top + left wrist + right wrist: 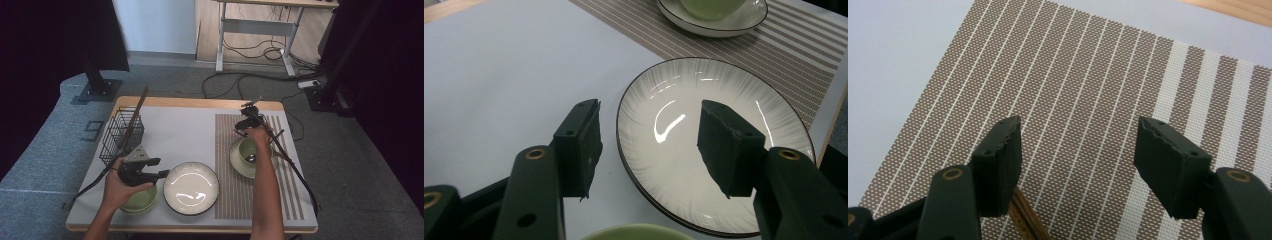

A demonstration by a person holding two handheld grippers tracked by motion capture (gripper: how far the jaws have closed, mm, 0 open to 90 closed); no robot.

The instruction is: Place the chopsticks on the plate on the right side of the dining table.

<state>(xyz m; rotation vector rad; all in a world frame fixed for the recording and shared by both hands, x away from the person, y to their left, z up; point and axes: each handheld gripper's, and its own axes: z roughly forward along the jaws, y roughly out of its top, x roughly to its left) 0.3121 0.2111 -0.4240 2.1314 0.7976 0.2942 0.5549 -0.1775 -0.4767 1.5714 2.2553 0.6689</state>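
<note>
My left gripper (160, 168) is held open at the table's near left, just above a green bowl (137, 200) whose rim (639, 232) shows under the jaws. Its open jaws (651, 130) frame the near left edge of a white ribbed plate (714, 145), and nothing is between them. The plate (191, 187) lies at the front middle. My right gripper (244, 125) hovers open over the far part of a brown striped placemat (1073, 75); the gripper (1080, 145) holds nothing. Brown chopsticks (1025, 220) lie on the mat beneath its left jaw.
A green cup with a spoon sits on a saucer (237, 162) on the placemat (235, 200), under my right forearm; the saucer (724, 25) also appears past the plate. A black wire basket (120, 135) with a long wooden stick stands at the left.
</note>
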